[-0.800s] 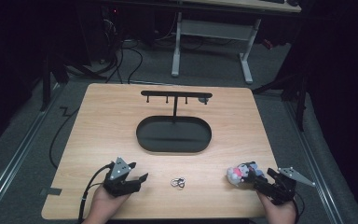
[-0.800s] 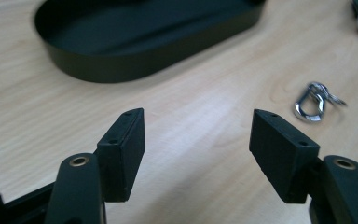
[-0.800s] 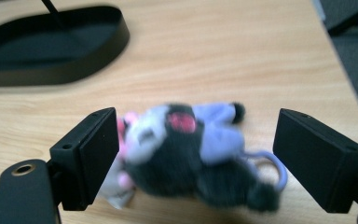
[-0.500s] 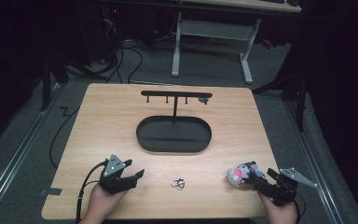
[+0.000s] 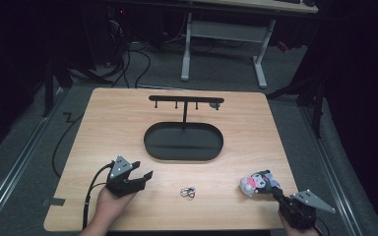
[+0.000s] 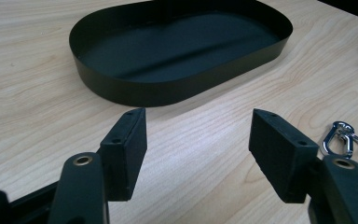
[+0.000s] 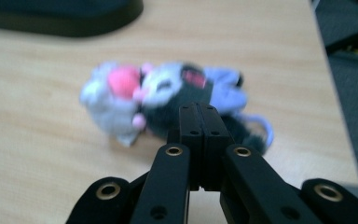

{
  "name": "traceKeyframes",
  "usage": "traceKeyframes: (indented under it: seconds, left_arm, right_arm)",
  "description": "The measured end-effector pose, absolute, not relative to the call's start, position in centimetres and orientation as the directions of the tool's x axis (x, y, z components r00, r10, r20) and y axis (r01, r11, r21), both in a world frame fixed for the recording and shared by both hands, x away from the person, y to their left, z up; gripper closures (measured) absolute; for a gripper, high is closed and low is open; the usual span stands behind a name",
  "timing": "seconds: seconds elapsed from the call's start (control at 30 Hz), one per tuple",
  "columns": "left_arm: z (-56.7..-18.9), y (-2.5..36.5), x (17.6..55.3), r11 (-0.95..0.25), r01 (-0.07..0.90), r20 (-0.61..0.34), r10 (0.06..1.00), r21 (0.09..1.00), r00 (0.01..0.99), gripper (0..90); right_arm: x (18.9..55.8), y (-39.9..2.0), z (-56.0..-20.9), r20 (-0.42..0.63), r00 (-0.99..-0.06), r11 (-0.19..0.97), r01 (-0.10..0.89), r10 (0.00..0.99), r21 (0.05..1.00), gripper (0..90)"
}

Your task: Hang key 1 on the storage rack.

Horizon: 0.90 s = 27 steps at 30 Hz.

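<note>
Silver clip (image 5: 188, 191) lies just right of your left gripper (image 5: 139, 176); its fingers (image 6: 126, 149) are spread, so straddle it. Right gripper (image 7: 199, 122) fingers are clenched, seemingly on nothing, touching the plush (image 5: 257, 183).

— Where does the tray (image 5: 183, 142) sit on the table (image 5: 108, 118)?

— Near the middle, with the hook stand (image 5: 184, 102) rising from its far rim, toward the far edge.

— And the near edge?

— The key ring (image 5: 188, 192) lies midway along it. The left gripper (image 5: 140, 176) is left of the ring, near the near-left corner. The plush toy (image 5: 256, 183) lies toward the near-right corner, the right gripper (image 5: 274, 195) just behind it.
</note>
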<state>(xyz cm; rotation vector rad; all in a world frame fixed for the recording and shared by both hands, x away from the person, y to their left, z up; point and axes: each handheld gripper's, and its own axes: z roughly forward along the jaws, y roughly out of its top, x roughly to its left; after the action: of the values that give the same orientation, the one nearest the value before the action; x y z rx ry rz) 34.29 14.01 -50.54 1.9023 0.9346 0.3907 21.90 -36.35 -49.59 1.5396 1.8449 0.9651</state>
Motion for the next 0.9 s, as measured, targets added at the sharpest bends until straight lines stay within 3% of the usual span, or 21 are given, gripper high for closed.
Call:
traceKeyframes:
  seconds: [0.43,0.9]
  left_arm:
    - [-50.7,14.8,33.7,-0.252,0.440,-0.115,0.747,0.862,0.654,36.9]
    - [-51.0,18.0,32.5,-0.194,0.472,-0.144,0.796,0.860,0.589,36.9]
  right_arm:
    - [23.8,-37.1,-51.1,0.041,-0.178,0.083,0.638,0.983,0.766,90.0]
    - [29.8,-34.2,-51.3,0.014,-0.292,0.178,0.620,0.956,0.764,89.6]
